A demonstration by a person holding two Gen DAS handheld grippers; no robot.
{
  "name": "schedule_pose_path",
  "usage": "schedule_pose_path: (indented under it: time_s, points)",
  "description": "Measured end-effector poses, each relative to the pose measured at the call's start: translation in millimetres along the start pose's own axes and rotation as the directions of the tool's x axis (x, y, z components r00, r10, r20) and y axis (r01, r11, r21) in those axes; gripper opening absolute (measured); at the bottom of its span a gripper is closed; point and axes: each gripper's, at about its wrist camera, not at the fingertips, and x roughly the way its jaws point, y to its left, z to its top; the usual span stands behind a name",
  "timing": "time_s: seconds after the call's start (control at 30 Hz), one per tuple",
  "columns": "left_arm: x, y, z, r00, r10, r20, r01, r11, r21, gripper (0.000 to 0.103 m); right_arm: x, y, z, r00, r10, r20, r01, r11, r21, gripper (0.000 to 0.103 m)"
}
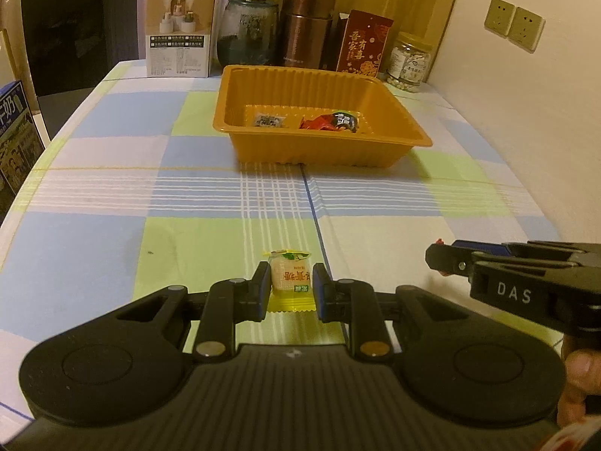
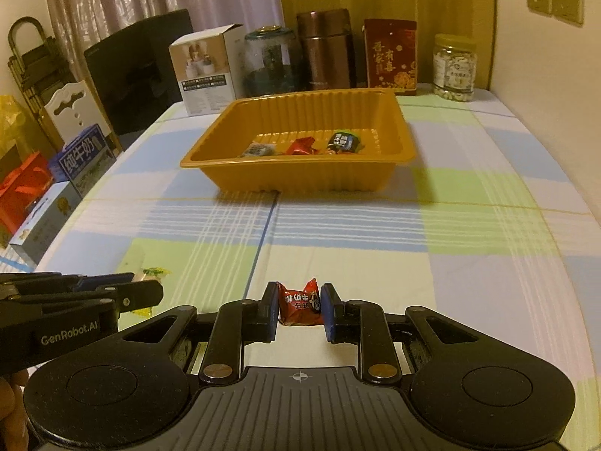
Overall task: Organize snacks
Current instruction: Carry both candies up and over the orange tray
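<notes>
Candy sits in both of your grippers. Your left gripper is closed tight on a yellow-wrapped sweet, held above the tablecloth; your right gripper is closed tight on a red-wrapped sweet. The orange tray stands well ahead at mid-table, with a pale packet, a red sweet and a dark packet lying in it.

Only your left camera shows the red candy's gripper from the side, marked "DAS", with your fingers below it. Only your right camera shows the other gripper marked "GenRobot.AI", plus a blue milk carton, a red bag and a folded trolley off the table's left edge.

The cloth is checked blue, green and white. Along the far edge stand a white box, a glass jar, a brown flask, a red pouch with gold Chinese characters and a jar of white pieces. Curtains hang behind; two wall sockets sit on the right wall.
</notes>
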Motion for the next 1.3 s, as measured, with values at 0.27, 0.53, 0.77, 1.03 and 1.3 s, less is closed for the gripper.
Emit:
schedule_pose_path:
  time_s: [0.27, 0.53, 0.77, 1.03, 1.3]
  points:
    - [-17.5, -4.4, -1.7, 1.000, -0.007, 0.009, 0.007, 1.000, 0.012, 0.021, -20.2, 4.2, -6.5, 1.000, -0.006, 0.008, 0.006, 1.000, 0.009, 0.024]
    - [-23.7, -6.2, 1.5, 1.000, -0.015, 0.012, 0.015, 1.000, 0.025, 0.021, -27.2, 2.6, -1.7, 1.000, -0.013, 0.023, 0.013, 1.000, 0.011, 0.024]
    - [-20.6, -7.1, 18.0, 0.999, -0.023, 0.024, 0.021, 0.998, 0.059, 0.021, -26.4, -4.1, 10.3, 0.999, -0.025, 0.038, 0.024, 1.000, 0.004, 0.024]
    - [-7.2, -8.9, 49.9, 0.998, -0.043, 0.042, 0.040, 0.996, 0.085, 0.021, -18.8, -11.1, 39.5, 0.997, -0.023, 0.068, 0.024, 1.000, -0.008, 0.024]
    - [16.5, -6.6, 93.8, 0.996, -0.069, 0.053, 0.064, 0.994, 0.088, 0.021, -2.1, -24.8, 88.4, 0.996, -0.009, 0.093, 0.007, 1.000, 0.016, 0.024]
